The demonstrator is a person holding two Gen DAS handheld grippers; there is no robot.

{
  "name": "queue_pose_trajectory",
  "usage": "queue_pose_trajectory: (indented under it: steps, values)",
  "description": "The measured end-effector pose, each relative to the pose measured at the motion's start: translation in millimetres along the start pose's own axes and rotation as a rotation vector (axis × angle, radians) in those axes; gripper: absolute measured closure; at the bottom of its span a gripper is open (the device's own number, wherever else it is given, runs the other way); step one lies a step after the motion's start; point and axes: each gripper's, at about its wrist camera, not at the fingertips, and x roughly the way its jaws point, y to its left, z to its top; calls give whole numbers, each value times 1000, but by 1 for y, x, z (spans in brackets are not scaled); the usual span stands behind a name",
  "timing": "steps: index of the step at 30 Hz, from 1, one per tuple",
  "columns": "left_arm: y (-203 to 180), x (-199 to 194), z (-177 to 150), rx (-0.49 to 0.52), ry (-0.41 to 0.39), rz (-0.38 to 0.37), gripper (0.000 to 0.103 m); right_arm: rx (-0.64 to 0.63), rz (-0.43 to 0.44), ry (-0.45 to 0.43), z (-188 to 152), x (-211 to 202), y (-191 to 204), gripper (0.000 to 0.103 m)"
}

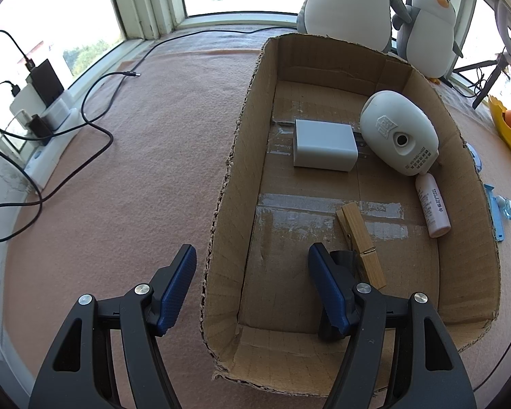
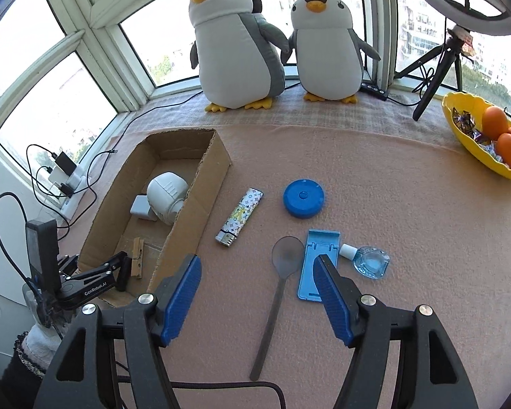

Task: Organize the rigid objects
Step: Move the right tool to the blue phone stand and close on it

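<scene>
A cardboard box (image 1: 242, 136) (image 2: 201, 184) lies on the pink cloth. It holds a white charger block (image 1: 323, 150), a white rounded bottle (image 1: 397, 133), a small pink tube (image 1: 432, 209) and a wooden clothespin (image 1: 359, 245). My left gripper (image 1: 252, 289) is open, straddling the box's left wall, with its right finger inside near the clothespin. My right gripper (image 2: 257, 296) is open above a grey spoon (image 2: 279, 289). A patterned lighter (image 2: 239, 218), a blue round case (image 2: 303, 198), a blue phone stand (image 2: 318, 262) and a small clear blue bottle (image 2: 368, 260) lie on the cloth.
Two plush penguins (image 2: 235, 41) stand at the back by the window. A yellow bowl of oranges (image 2: 487, 136) sits at the far right beside a tripod (image 2: 436, 78). A power strip with chargers and cables (image 1: 41, 109) lies at the left edge.
</scene>
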Motion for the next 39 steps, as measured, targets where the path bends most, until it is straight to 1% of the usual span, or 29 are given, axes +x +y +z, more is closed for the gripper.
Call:
queue_pose_trajectory:
  steps: [5, 11, 14, 16, 18, 19, 25, 31, 33, 39]
  values:
    - [0, 0, 1, 4, -1, 4, 33, 50, -39, 12, 0, -2, -29, 39]
    - [0, 0, 1, 3, -1, 4, 33, 137, -31, 69, 2, 13, -55, 39]
    - [-1, 0, 0, 3, -1, 4, 33, 138, -20, 109, 0, 26, -56, 43]
    - [-1, 0, 0, 3, -1, 4, 33, 145, 2, 148, -2, 36, -56, 46]
    - [-1, 0, 0, 1, -1, 4, 33, 157, 6, 184, -3, 47, -57, 53]
    - [-1, 0, 0, 0, -1, 3, 33, 159, 1, 196, -3, 52, -57, 54]
    - [-1, 0, 0, -1, -2, 3, 33, 136, -30, 244, -4, 73, -54, 54]
    - [0, 0, 0, -3, -2, 3, 33, 97, -81, 272, -4, 82, -51, 54]
    - [-1, 0, 0, -2, -2, 3, 33, 88, -85, 280, -5, 84, -51, 54]
    - [-1, 0, 0, -1, -2, 3, 33, 48, -131, 290, -6, 88, -47, 54]
